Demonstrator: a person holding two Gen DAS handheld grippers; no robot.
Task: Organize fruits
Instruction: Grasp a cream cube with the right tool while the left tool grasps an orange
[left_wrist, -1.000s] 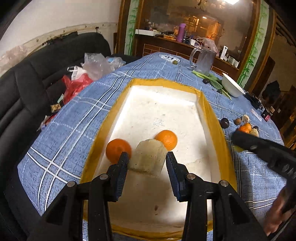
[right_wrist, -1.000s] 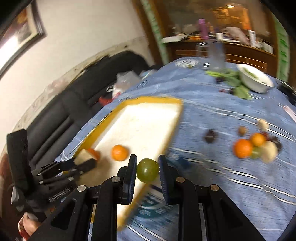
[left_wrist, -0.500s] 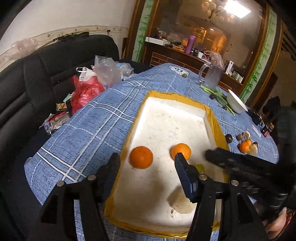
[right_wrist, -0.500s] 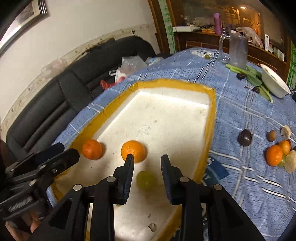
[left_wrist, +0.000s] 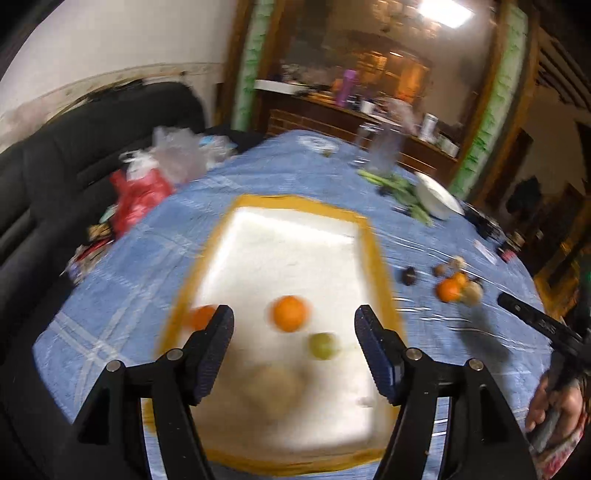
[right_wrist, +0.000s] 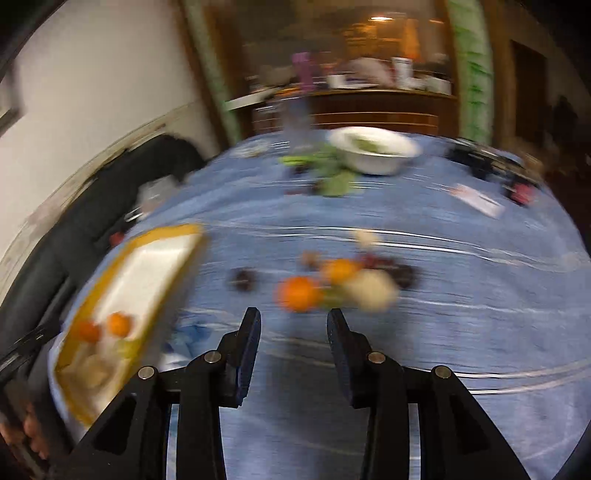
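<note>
- Left hand-held gripper (left_wrist: 294, 349): jaws opening, nothing between them, above tray (left_wrist: 373, 254) holding two oranges (left_wrist: 290, 314), green fruit (left_wrist: 323, 345).
- Right hand-held gripper (right_wrist: 293, 349): jaws opening, empty, over worktop (right_wrist: 443, 314) before loose fruit pile (right_wrist: 332, 286).

Black sofa (left_wrist: 55, 173), white wall (left_wrist: 110, 40), wooden sideboard (right_wrist: 373, 110)

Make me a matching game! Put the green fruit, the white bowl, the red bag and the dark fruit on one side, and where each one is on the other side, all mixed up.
1 green fruit
2 white bowl
3 red bag
4 dark fruit

A on the black sofa
B on the cloth just outside the tray
C inside the tray
D far end of the table, by the leaves

Pairs: 1-C, 2-D, 3-A, 4-B
</note>
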